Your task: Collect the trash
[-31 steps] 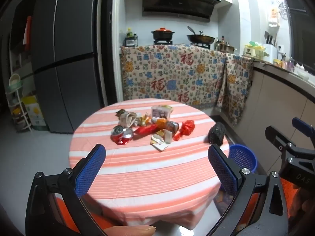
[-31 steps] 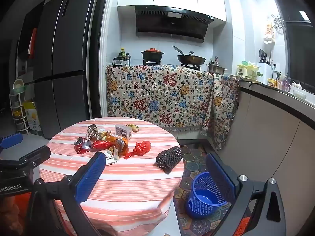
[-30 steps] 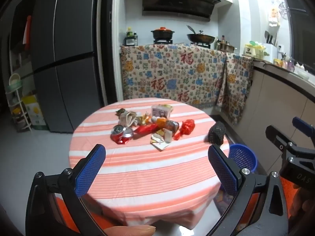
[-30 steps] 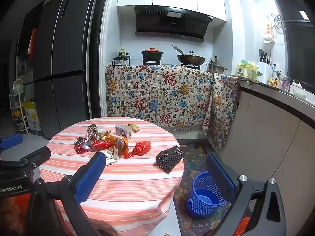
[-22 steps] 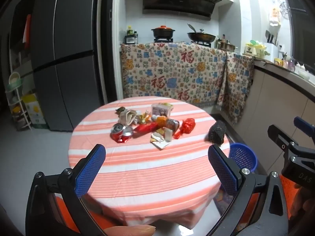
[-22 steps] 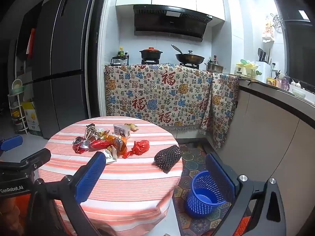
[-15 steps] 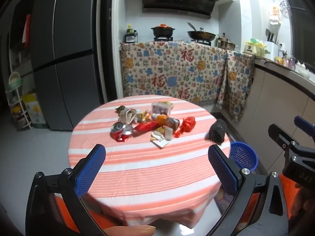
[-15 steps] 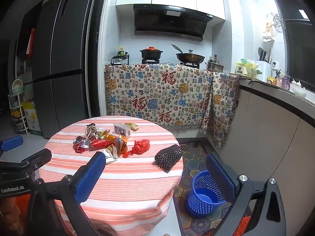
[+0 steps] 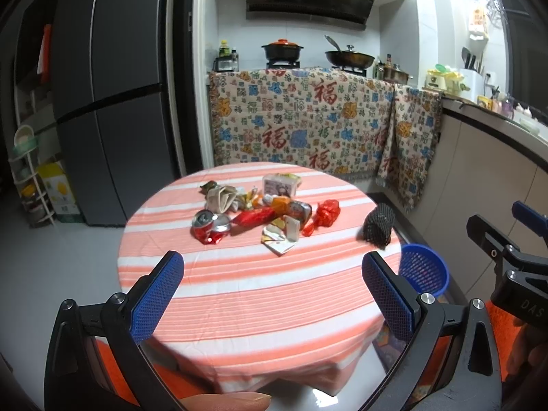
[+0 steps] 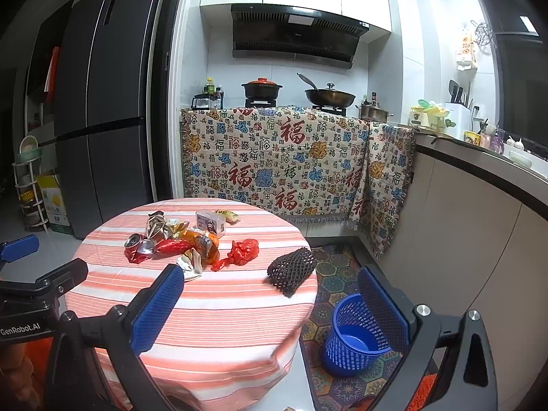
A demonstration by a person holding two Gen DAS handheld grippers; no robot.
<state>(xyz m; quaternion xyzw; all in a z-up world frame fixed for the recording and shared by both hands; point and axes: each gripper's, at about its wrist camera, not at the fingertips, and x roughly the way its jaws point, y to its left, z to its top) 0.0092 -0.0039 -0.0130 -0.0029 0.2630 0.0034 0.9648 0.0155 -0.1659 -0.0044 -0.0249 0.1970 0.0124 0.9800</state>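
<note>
A round table [image 9: 260, 287] [image 10: 222, 311] with an orange-and-white striped cloth carries a heap of trash: a crushed red can [image 9: 209, 227] [image 10: 137, 248], a red wrapper [image 9: 255, 218], a red plastic bag [image 9: 323, 215] [image 10: 241, 251], a white box [image 9: 280, 185] [image 10: 209, 222] and crumpled paper [image 9: 221, 198]. A black foam net [image 9: 378, 224] [image 10: 291, 270] lies near the table's right edge. A blue mesh bin [image 9: 423, 269] [image 10: 356, 339] stands on the floor to the right. My left gripper [image 9: 272, 294] and right gripper [image 10: 269, 308] hover open and empty, short of the table.
A grey fridge [image 9: 113, 96] stands at the left with a small rack [image 9: 29, 178] beside it. A patterned cloth [image 9: 308, 123] hangs over the stove counter behind the table. A counter [image 10: 479, 205] runs along the right wall. A patterned mat [image 10: 332, 284] lies under the bin.
Both views have shifted slightly, and the table looks a little farther off and higher in frame. Both grippers stayed open and empty. Nothing on the table moved.
</note>
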